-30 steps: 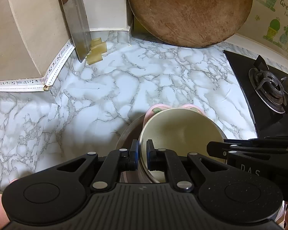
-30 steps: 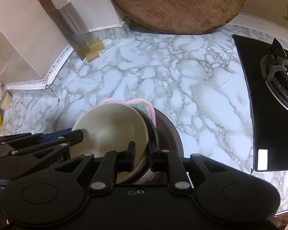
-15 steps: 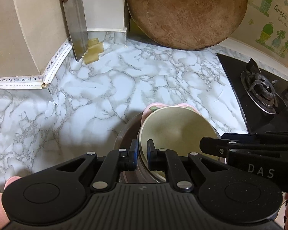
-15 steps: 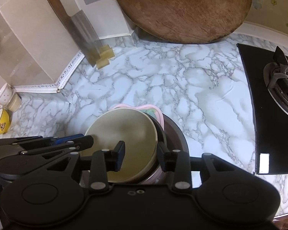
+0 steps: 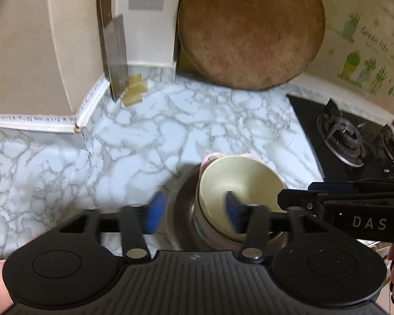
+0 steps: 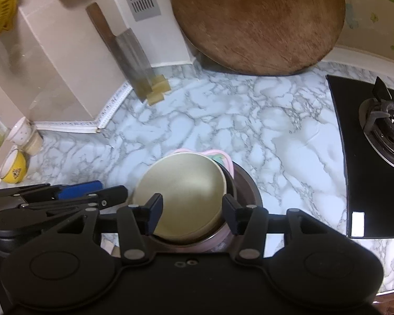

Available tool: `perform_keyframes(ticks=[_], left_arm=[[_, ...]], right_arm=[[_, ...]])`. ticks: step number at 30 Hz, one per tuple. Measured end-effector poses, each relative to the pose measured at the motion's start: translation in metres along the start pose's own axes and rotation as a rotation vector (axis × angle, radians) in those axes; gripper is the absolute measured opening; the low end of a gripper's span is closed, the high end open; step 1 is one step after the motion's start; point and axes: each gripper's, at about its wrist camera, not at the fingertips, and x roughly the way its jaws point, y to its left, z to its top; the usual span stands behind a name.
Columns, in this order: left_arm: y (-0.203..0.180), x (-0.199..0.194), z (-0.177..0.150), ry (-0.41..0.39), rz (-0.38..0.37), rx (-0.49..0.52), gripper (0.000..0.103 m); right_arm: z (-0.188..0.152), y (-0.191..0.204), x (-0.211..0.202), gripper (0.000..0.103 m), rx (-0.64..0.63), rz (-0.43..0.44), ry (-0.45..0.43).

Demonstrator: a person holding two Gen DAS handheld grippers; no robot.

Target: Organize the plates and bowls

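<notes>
Left wrist view: the left gripper sits low in the frame, centre, its blue-padded fingers spread apart and blurred; the jaws have just been opening. The near rim of a cream bowl lies between them, but neither pad presses on it. The cream bowl is nested in a pink bowl, which stands in a dark brown dish on the marble counter, lower centre. The right gripper enters from the right edge at mid height, its tip at the bowl's right rim.

Right wrist view: the right gripper occupies the bottom centre, fingers likewise parted and just opened, straddling the near rim of the cream bowl without gripping it. The pink bowl shows behind and beside it, the dark brown dish to the right. The left gripper reaches in from the left edge. A round wooden board leans at upper centre, a cleaver at upper left, a gas burner at the right edge, and a yellow cup at the left edge.
</notes>
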Motion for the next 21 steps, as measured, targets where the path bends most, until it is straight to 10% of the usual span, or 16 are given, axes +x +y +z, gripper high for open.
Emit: perform_keyframes(ticks=[16,21], left_arm=[[0.026,-0.047,-0.023,-0.113,-0.04,-0.041,0.077],[0.032,-0.045,-0.028,-0.114,-0.015,-0.063,0.077]], right_arm=[[-0.02,0.008,-0.05,0.1,-0.064,0.03,-0.141],[-0.023,0.002,-0.052,0.101,-0.105,0.025,-0.159]])
